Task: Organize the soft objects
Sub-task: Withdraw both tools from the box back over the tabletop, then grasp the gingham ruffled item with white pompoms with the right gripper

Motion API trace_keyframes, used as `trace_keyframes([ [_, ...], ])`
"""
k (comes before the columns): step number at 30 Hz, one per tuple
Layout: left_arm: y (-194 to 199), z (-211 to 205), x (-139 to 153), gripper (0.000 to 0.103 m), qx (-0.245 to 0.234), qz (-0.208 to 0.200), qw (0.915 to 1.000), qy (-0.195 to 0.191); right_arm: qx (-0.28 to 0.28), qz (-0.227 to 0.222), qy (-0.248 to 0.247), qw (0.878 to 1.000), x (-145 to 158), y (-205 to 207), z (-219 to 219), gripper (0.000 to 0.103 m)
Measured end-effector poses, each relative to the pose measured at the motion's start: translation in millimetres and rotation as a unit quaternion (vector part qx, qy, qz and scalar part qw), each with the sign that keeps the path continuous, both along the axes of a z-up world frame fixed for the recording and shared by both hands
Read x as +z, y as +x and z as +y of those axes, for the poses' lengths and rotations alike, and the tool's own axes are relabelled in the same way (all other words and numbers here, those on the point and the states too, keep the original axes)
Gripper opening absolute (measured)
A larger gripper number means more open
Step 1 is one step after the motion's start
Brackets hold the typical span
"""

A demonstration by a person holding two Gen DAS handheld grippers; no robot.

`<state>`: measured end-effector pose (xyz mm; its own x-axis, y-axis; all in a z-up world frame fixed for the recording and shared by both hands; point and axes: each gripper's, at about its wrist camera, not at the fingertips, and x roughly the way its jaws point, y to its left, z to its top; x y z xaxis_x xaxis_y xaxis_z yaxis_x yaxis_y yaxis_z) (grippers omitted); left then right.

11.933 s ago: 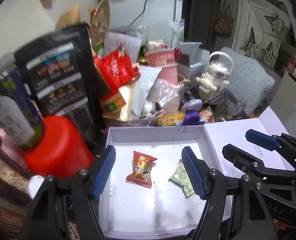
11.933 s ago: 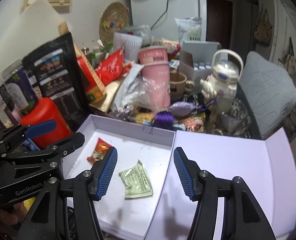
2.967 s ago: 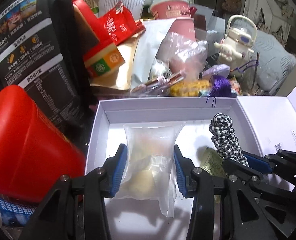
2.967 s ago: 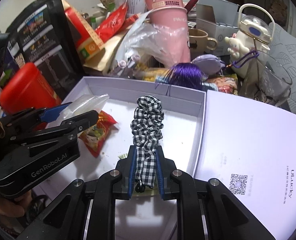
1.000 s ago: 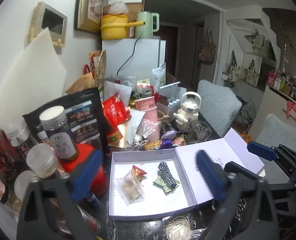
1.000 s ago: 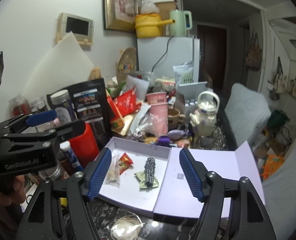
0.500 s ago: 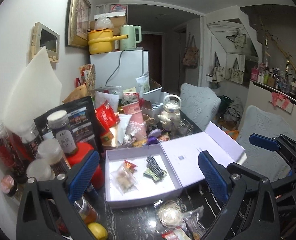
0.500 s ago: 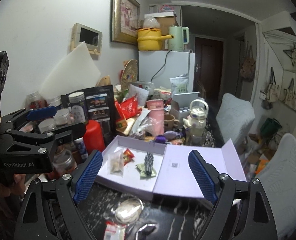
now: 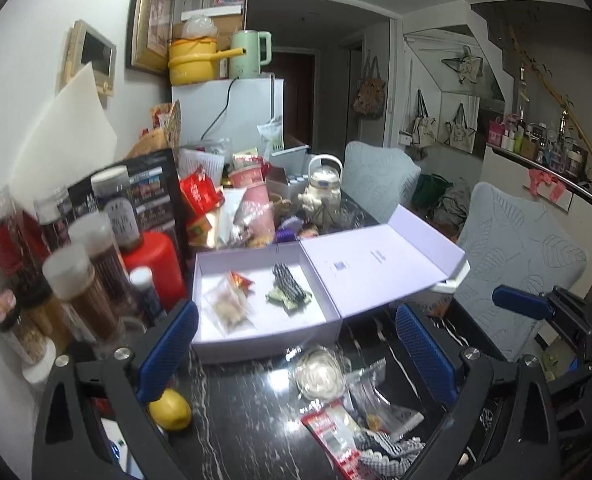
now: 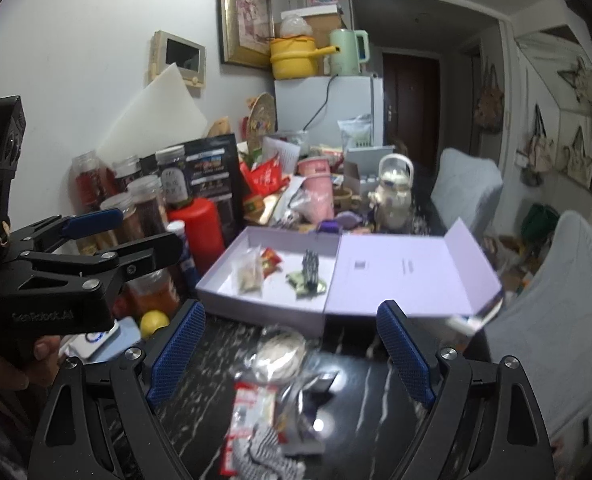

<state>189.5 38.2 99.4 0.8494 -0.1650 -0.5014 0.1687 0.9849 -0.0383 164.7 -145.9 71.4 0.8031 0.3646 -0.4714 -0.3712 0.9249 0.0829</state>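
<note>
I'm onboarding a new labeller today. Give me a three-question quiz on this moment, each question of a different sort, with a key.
1. True or false: the checked scrunchie lies inside the open lilac box.
2. Multiple choice: which of these lies on the dark table in front of the box? A) the lemon B) the yellow pot C) the white kettle-shaped bottle
3. Fill in: both the left tongs and the right tongs are ____ and hold nothing.

Key: 1 true; 2 A; 3 open
</note>
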Motion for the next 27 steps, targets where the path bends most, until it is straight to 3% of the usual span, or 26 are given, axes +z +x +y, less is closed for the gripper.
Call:
trace_keyframes([
  [16,-17.5,-3.6,-78.7,0.101,-0.007,0.106,0.9943,-0.015,-0.002,0.095,0.014,0.995,-81.1,-28.4,-14.4,0.089],
  [27,-16.3,4.9,-119.6,0.101,0.012,0.16,0.9869,-0.019,0.039,0.166,0.004,0.985,-132.0,-28.4,-5.3,0.089],
])
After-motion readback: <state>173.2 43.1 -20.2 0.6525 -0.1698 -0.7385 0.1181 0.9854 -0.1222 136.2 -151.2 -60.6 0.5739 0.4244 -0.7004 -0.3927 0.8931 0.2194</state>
